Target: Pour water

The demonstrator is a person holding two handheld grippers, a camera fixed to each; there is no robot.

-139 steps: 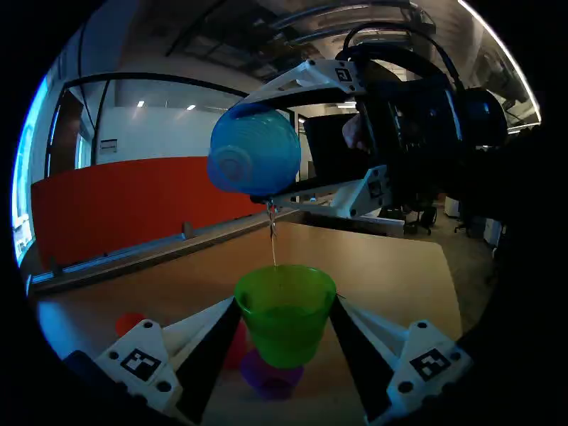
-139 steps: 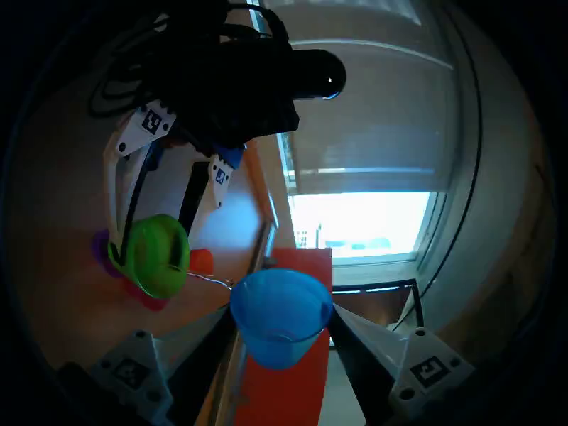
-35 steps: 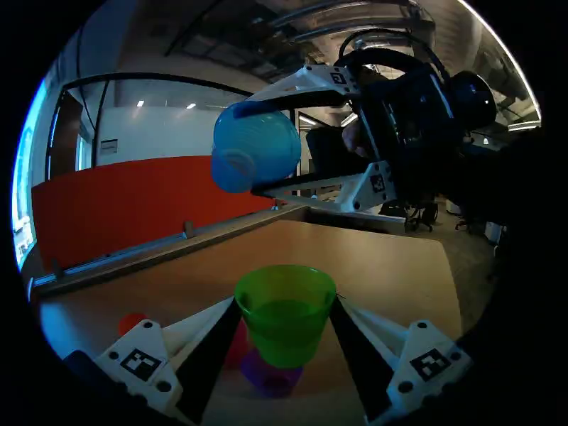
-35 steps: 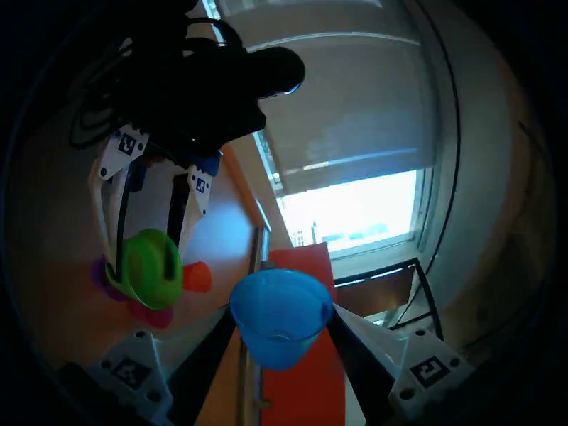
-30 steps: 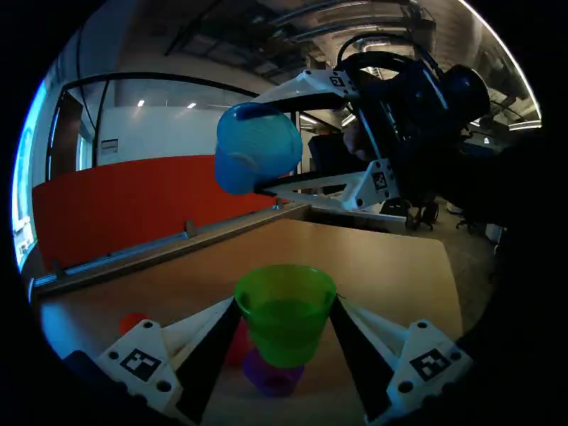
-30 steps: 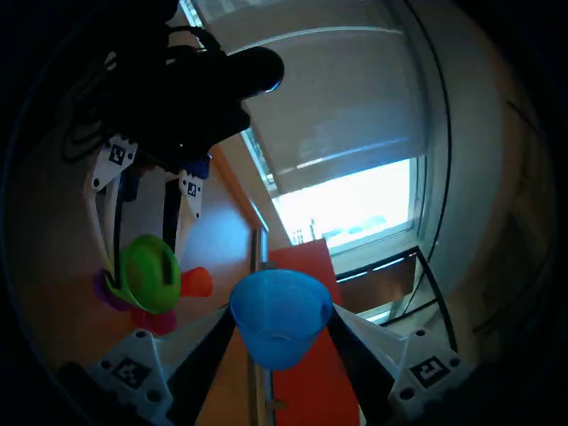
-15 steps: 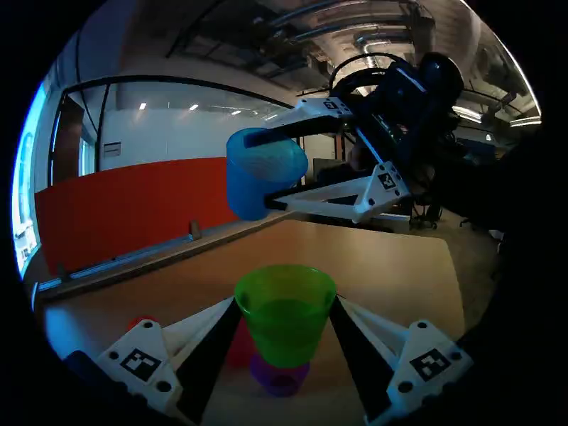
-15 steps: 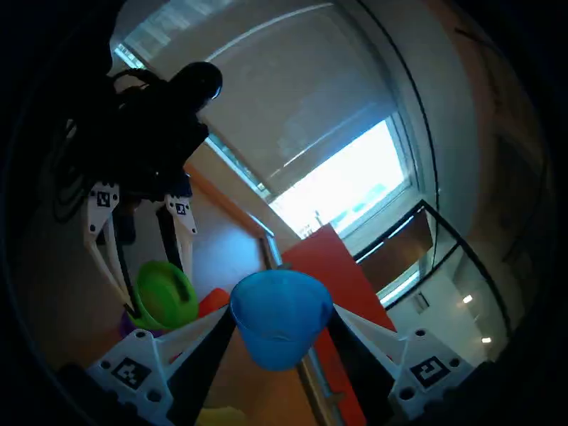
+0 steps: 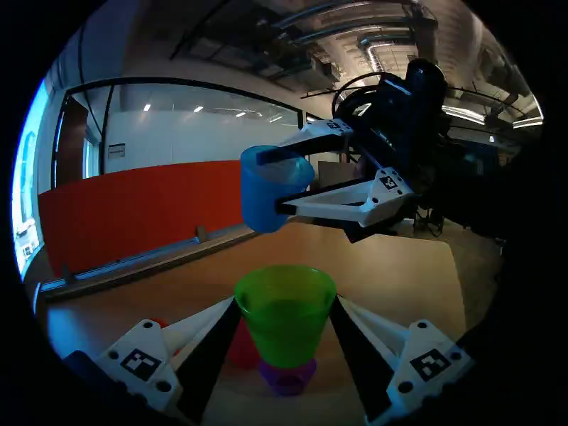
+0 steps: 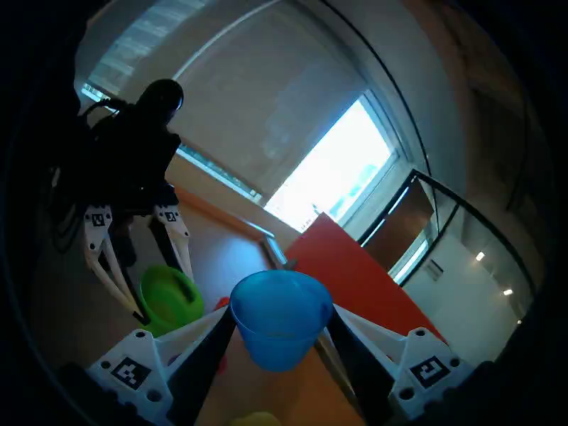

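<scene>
- Left gripper (image 9: 284, 304) pinches the green cup (image 9: 285, 326) upright between both fingers.
- Right gripper (image 10: 281, 321) clamps the blue cup (image 10: 281, 337), near-upright, above and ahead of the left gripper.

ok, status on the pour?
Left gripper shut on green cup, water inside. Right gripper shut on blue cup, roughly upright, no stream. Below: purple cup, red cup on table.

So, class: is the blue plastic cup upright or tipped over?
Nearly upright: the blue plastic cup shows its rim on top, base below.
</scene>
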